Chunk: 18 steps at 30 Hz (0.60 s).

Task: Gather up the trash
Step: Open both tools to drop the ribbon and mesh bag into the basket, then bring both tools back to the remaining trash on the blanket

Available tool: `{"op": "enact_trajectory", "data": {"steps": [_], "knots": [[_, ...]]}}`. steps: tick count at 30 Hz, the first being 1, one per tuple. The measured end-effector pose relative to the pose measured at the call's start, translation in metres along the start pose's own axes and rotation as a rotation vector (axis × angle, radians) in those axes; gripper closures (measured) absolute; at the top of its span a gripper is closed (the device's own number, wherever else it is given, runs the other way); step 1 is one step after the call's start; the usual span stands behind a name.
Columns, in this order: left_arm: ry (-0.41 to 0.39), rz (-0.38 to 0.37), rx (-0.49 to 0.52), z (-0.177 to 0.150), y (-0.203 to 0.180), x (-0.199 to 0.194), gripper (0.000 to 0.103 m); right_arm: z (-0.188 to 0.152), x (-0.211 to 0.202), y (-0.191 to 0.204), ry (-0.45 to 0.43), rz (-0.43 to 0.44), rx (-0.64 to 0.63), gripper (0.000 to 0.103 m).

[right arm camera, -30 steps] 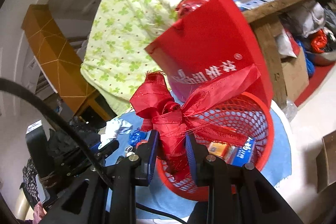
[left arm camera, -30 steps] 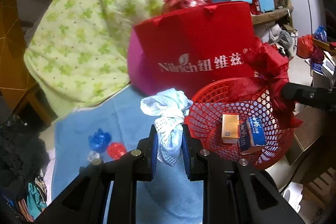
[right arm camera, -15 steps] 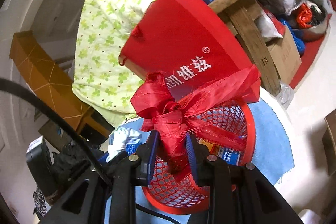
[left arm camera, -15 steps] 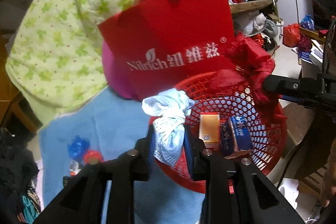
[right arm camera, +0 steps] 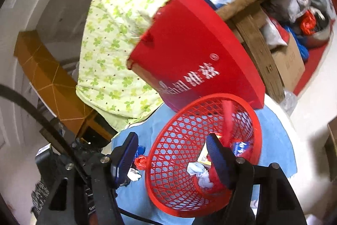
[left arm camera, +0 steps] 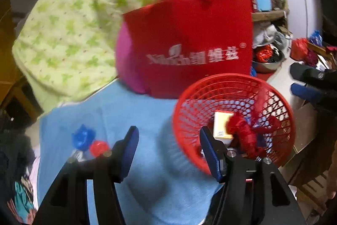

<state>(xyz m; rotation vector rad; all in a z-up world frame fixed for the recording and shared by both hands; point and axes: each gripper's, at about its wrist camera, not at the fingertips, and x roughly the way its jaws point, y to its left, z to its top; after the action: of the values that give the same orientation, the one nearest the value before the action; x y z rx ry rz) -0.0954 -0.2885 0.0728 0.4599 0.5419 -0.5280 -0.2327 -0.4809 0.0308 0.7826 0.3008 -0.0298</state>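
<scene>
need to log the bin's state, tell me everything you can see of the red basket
The red basket is a round, open-lattice container that looks like plastic, with a solid rim. It sits tilted on the blue cloth, just in front of the red paper bag. Inside lie a red ribbon bow, an orange box, a blue packet and a crumpled pale-blue wad. Both claws, left and right, are open near its rim.

Red plastic mesh basket point(right arm camera: 172, 153) sitting on matt blue cloth point(left arm camera: 130, 111), smooth red paper bag point(left arm camera: 189, 43) standing behind, shiny red ribbon point(left arm camera: 244, 136) lying inside
</scene>
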Motion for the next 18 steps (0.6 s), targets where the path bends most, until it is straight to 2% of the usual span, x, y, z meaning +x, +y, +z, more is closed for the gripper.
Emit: {"op": "enact_trajectory", "data": {"steps": [3, 7, 11, 18], "knots": [[-0.002, 0.064, -0.007, -0.015, 0.021, -0.008, 0.036, -0.002, -0.001, 0.019, 0.003, 0.017, -0.054, 0.032], [0.027, 0.156, -0.050, -0.042, 0.059, -0.016, 0.035, -0.008, 0.003, 0.045, 0.018, 0.052, -0.109, 0.032], [0.064, 0.237, -0.138, -0.077, 0.107, -0.023, 0.035, -0.017, 0.010, 0.080, 0.043, 0.092, -0.187, 0.032], [0.166, 0.381, -0.353, -0.149, 0.199, -0.031, 0.035, -0.036, 0.034, 0.132, 0.103, 0.167, -0.282, 0.032]]}}
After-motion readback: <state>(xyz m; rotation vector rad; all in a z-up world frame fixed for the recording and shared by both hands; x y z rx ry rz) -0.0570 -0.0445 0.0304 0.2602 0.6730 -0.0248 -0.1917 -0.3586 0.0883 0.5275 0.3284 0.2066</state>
